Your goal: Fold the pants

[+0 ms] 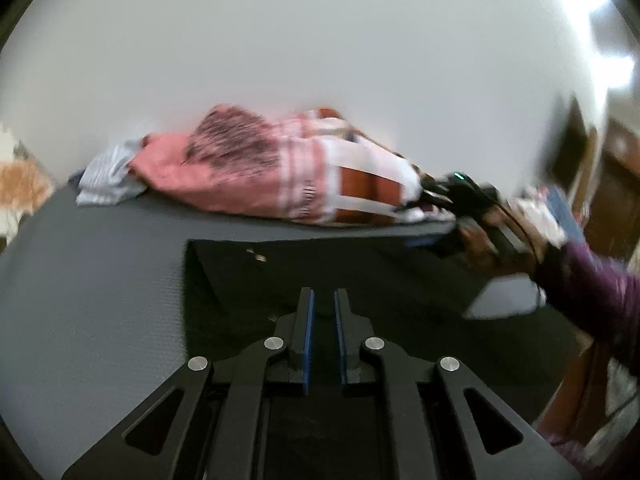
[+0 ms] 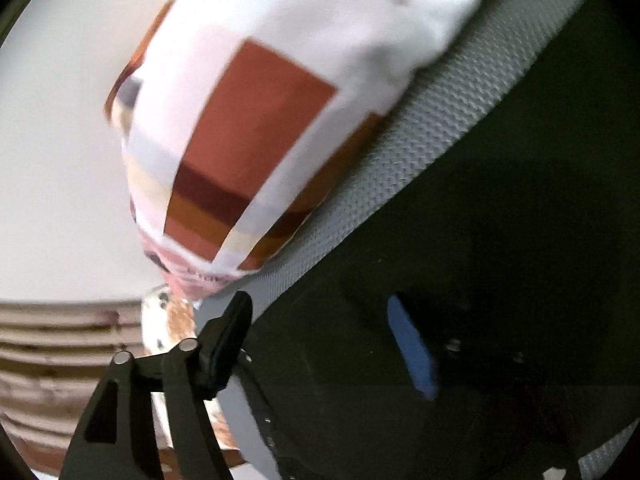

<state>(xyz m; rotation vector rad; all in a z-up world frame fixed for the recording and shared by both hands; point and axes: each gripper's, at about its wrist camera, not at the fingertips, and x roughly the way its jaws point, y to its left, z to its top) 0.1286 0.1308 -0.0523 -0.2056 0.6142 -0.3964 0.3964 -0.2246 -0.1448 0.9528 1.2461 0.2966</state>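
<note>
Dark pants (image 1: 360, 280) lie flat on the grey mat (image 1: 100, 300), with a metal button (image 1: 261, 257) near their far left corner. My left gripper (image 1: 324, 300) hovers low over them; its blue pads stand a small gap apart with nothing between them. My right gripper (image 1: 460, 200) is held by a hand at the pants' far right edge. In the right wrist view the pants (image 2: 460, 280) fill the lower right. The right gripper (image 2: 320, 320) has its fingers (image 2: 412, 348) wide apart, the blue-padded one over the dark cloth.
A pile of clothes (image 1: 260, 172) in pink, white and rust lies at the back of the mat, against a white wall; it shows close up in the right wrist view (image 2: 272, 120). A light blue cloth (image 1: 108, 176) lies at its left. A white garment (image 1: 504, 296) lies at right.
</note>
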